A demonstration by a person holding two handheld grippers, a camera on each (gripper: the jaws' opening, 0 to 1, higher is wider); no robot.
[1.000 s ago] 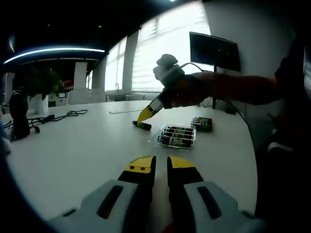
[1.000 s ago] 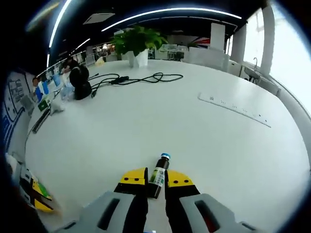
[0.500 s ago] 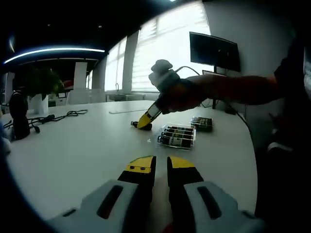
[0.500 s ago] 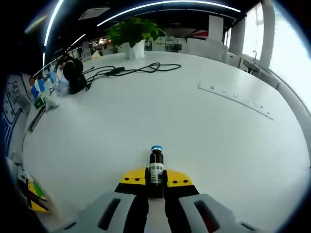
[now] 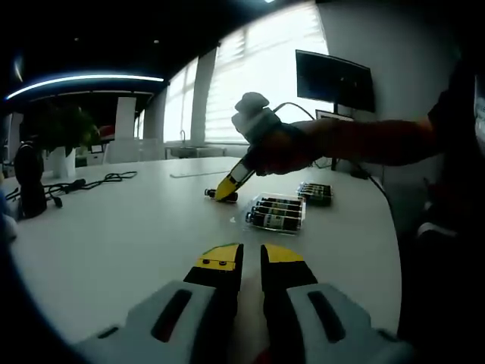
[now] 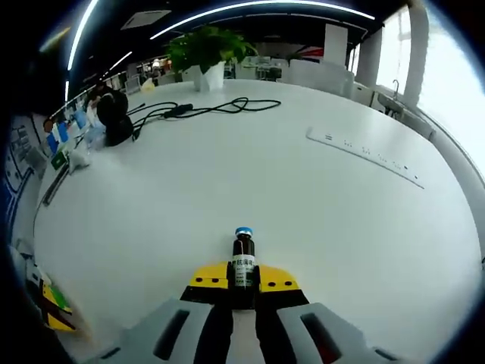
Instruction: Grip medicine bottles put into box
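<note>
A: Start at the right gripper (image 6: 242, 279). What is between the jaws?

B: A small dark medicine bottle (image 6: 242, 262) with a blue cap and a white label, lying on the white table (image 6: 303, 189). The yellow-tipped jaws are closed against its lower body, and the cap end points away from the camera.

A: And from the left gripper view?

B: The right gripper (image 5: 225, 186) comes in held by a person's hand (image 5: 280, 145), its yellow tip down on the bottle (image 5: 215, 195) at the table top. The left gripper (image 5: 251, 258) sits low over the table with its jaws together and nothing between them.

A: Where is the box?

B: The clear box (image 5: 276, 211), already holding a row of bottles, lies just to the right of the gripped bottle, apart from it. A second small pack (image 5: 314, 192) lies beyond it, nearer the table's curved edge.

A: Room to move?

B: Bare white top lies all around the bottle. The black cable (image 6: 204, 111), the plant (image 6: 206, 53) and a long white strip (image 6: 364, 157) are well off.

A: Any change from half a second ago?

B: Hardly any: bottle and jaws sit as they did then.
</note>
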